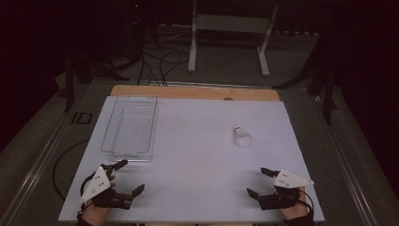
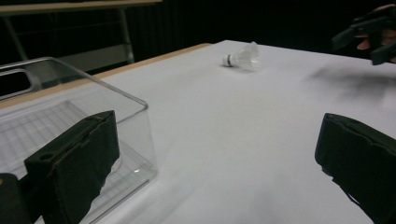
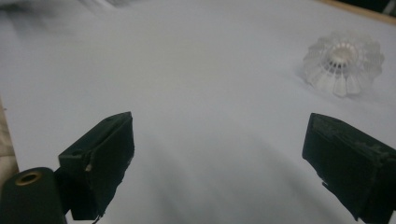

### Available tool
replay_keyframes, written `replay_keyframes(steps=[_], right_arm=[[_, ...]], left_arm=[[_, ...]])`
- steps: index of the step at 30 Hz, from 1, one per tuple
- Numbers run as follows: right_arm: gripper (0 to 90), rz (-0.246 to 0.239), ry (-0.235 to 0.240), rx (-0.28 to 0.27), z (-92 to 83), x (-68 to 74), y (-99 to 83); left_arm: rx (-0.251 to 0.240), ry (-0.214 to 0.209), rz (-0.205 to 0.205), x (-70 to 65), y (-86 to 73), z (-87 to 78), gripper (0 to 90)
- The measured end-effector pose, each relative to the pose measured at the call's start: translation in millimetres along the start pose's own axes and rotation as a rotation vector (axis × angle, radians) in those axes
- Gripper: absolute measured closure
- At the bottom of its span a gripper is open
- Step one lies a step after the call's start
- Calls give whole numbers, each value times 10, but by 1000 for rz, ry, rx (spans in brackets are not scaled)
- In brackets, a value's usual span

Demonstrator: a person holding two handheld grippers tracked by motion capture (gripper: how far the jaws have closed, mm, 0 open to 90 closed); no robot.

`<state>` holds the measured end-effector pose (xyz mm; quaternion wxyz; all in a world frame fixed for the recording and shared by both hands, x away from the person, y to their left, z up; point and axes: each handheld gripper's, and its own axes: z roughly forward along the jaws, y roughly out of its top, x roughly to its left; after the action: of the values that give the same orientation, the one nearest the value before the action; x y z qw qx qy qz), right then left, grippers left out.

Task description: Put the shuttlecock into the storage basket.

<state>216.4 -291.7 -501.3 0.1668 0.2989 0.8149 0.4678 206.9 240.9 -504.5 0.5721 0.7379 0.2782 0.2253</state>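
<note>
The left claw [image 1: 127,178] is held low over the table [image 1: 197,188] near its front left corner, its 2 black jaws spread wide with nothing between them. The right claw [image 1: 258,182] is held near the front right corner, its jaws likewise parted wide and empty. Each claw is gripped from behind by a hand entering over the front edge, the left hand [image 1: 96,207] and the right hand [image 1: 296,209], and a grey three-cornered plate is carried on top of each.
</note>
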Motion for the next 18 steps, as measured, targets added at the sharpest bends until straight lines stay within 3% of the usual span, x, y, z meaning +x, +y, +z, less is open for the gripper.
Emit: replay_keyframes(steps=[3, 7, 18], right_arm=[[90, -10, 4, -35, -12, 5, -27], [91, -18, 14, -39, 3, 18, -40], [91, -45, 11, -41, 18, 90, 5]], left_arm=[[-8, 20, -2, 0, 5, -13, 6], [-27, 42, 6, -8, 10, -33, 6], [-13, 37, -3, -4, -8, -15, 5]])
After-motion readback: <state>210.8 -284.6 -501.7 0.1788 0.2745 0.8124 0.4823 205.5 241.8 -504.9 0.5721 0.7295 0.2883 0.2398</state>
